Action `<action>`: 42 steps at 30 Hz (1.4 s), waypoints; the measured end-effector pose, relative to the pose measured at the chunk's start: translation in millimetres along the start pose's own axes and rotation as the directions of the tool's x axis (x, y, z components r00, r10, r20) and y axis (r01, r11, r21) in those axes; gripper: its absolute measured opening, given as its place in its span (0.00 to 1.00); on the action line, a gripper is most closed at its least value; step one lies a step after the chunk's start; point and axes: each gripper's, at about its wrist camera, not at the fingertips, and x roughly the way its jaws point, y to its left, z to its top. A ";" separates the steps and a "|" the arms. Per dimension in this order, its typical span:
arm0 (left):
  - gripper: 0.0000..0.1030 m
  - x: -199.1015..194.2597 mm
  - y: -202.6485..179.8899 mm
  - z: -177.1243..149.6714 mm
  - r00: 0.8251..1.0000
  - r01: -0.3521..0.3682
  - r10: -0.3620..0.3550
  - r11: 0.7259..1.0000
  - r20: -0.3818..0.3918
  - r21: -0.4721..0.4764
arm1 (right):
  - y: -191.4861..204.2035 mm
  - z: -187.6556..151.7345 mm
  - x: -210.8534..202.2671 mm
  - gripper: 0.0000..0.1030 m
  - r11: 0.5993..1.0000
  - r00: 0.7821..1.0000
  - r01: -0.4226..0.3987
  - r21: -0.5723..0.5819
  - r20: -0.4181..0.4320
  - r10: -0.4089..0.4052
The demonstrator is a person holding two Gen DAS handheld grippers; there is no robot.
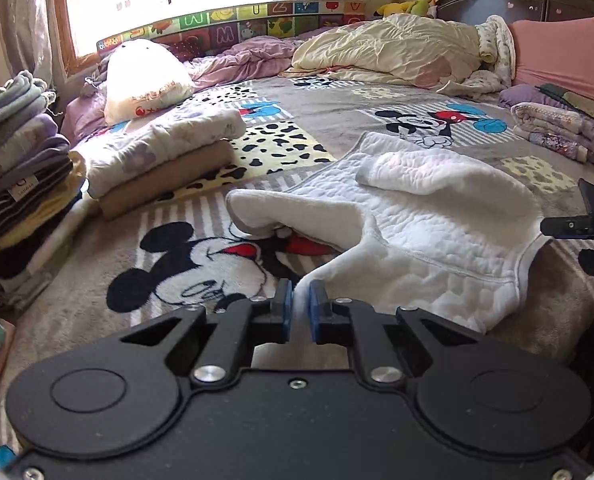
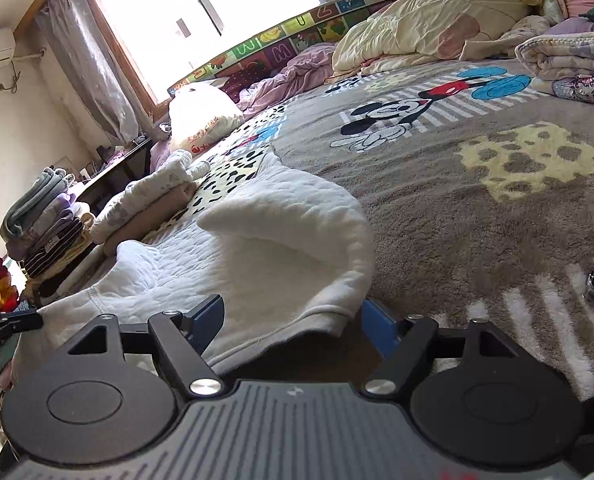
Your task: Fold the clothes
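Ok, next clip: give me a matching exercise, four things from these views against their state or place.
Things:
1. left gripper
2. right gripper
3. white quilted garment
4. pink pillow

States or places:
A. open, jaws on either side of the garment's edge
B. against the dark headboard
C. shut on a corner of white fabric
D. lying partly folded on the cartoon-mouse blanket

Pairs: 1-C, 2-A, 3-D, 4-B

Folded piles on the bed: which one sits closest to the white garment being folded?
The two-piece pile, white top over tan, just left of the white garment; the tall stack sits further left.
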 end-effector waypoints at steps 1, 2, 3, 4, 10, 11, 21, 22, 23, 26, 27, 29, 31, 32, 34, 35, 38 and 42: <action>0.03 1.0 5.3 3.3 0.998 -0.055 0.055 0.998 -0.003 0.033 | 2.3 -0.5 0.1 0.74 1.000 1.000 -0.005 -0.013 -0.004 0.005; 0.01 1.9 10.6 6.7 0.994 -0.110 0.110 0.992 -0.004 0.067 | 4.4 -0.8 0.1 0.74 1.000 1.000 -0.011 -0.025 -0.007 0.011; 0.01 2.7 16.5 10.0 0.987 -0.162 0.163 0.982 -0.003 0.097 | 6.2 -1.3 -0.1 0.74 0.999 1.000 -0.016 -0.035 -0.008 0.016; 0.01 2.0 26.3 13.2 0.980 -0.196 0.197 0.975 0.000 0.105 | 7.7 -1.7 -0.5 0.75 0.999 1.000 -0.021 -0.044 -0.009 0.020; 0.05 -5.7 68.8 25.8 0.976 -0.220 0.220 0.975 0.002 -0.034 | 12.1 -2.1 -3.4 0.80 0.997 0.999 -0.038 -0.062 -0.001 0.038; 0.14 -10.4 72.0 23.5 0.982 -0.187 0.189 0.976 0.006 -0.115 | 11.6 -1.8 -4.1 0.80 0.998 0.999 -0.037 -0.058 0.004 0.038; 0.67 12.1 40.4 -79.3 0.943 0.176 -0.324 0.669 -0.071 -0.722 | 4.8 0.0 -8.8 0.84 0.998 0.998 -0.054 -0.013 0.038 0.054; 0.67 16.8 40.8 -85.8 0.937 0.156 -0.335 0.648 -0.095 -0.745 | 5.9 -0.2 -9.9 0.89 0.998 0.997 -0.053 -0.020 0.046 0.054; 0.67 18.7 41.7 -88.1 0.941 0.117 -0.315 0.644 -0.123 -0.756 | 6.5 -0.4 -10.9 0.90 0.998 0.997 -0.053 -0.024 0.051 0.054; 0.67 18.9 50.9 -89.2 0.965 0.064 -0.243 0.591 -0.101 -0.804 | 5.4 0.4 -13.7 0.95 0.998 0.996 -0.059 -0.016 0.064 0.060; 0.67 20.8 54.1 -90.8 0.970 0.087 -0.234 0.563 -0.058 -0.822 | 4.9 0.8 -14.6 0.97 0.998 0.996 -0.061 -0.013 0.069 0.062; 0.66 29.1 57.7 -93.9 0.976 0.096 -0.215 0.518 -0.020 -0.850 | 2.1 1.9 -15.4 0.99 0.998 0.995 -0.063 0.007 0.078 0.062; 0.51 35.5 57.7 -95.1 0.982 0.099 -0.187 0.507 0.003 -0.856 | -0.1 2.3 -15.2 1.00 0.998 0.995 -0.062 0.024 0.079 0.060; 0.40 37.1 57.0 -94.4 0.986 0.099 -0.167 0.516 0.013 -0.851 | -1.1 2.4 -15.0 1.00 0.998 0.995 -0.061 0.032 0.079 0.058; 0.15 39.7 59.1 -94.6 0.987 0.108 -0.155 0.512 0.032 -0.852 | -1.2 2.2 -14.1 1.00 0.998 0.996 -0.056 0.035 0.075 0.053; 0.11 40.5 61.3 -94.8 0.988 0.115 -0.148 0.506 0.046 -0.855 | -0.6 2.1 -13.6 1.00 0.998 0.996 -0.052 0.031 0.073 0.050; 0.07 30.1 69.4 -86.0 0.992 0.122 -0.097 0.544 0.082 -0.830 | 4.0 0.7 -11.8 1.00 0.999 0.997 -0.045 0.007 0.063 0.045; 0.06 11.6 81.6 -67.3 0.991 0.116 -0.021 0.618 0.132 -0.777 | 9.6 -0.8 -9.6 1.00 0.999 0.998 -0.039 -0.025 0.053 0.041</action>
